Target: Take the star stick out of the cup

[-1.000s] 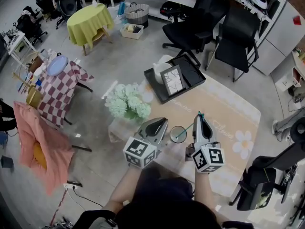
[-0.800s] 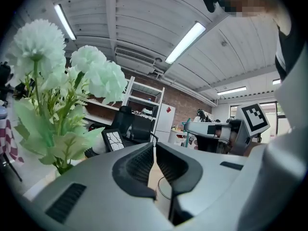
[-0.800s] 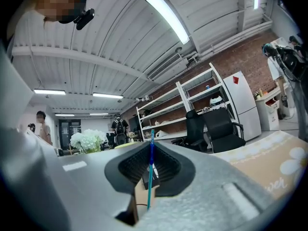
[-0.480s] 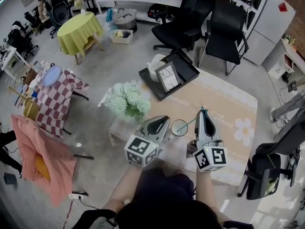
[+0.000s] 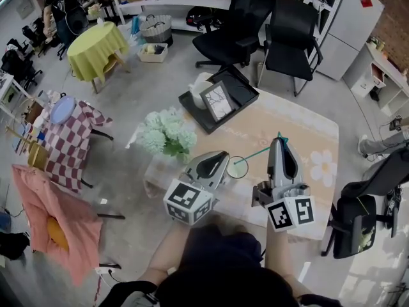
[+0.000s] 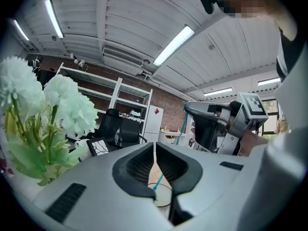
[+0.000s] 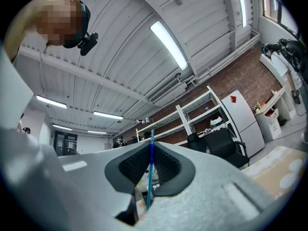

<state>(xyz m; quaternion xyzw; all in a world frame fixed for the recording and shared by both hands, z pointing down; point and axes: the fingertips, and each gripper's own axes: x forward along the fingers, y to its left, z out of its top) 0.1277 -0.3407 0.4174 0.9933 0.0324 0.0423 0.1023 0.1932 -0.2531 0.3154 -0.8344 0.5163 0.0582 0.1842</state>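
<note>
My left gripper is shut, and it seems to pinch the near rim of the clear cup, which sits just past its tips. In the left gripper view the jaws meet with only a pale sliver between them, and the cup mouth lies below. My right gripper is shut on the thin teal star stick. The stick slants from the right jaws down-left to the cup mouth. In the right gripper view the stick stands upright between the closed pads.
A bunch of white-green flowers stands just left of the left gripper. A black tray with a framed picture lies beyond on the beige rug. Black chairs stand further back, and a checked table is at the left.
Both grippers have risen. The right one has drawn away from the cup to the right with the stick, so more of the stick shows between cup and jaws.
</note>
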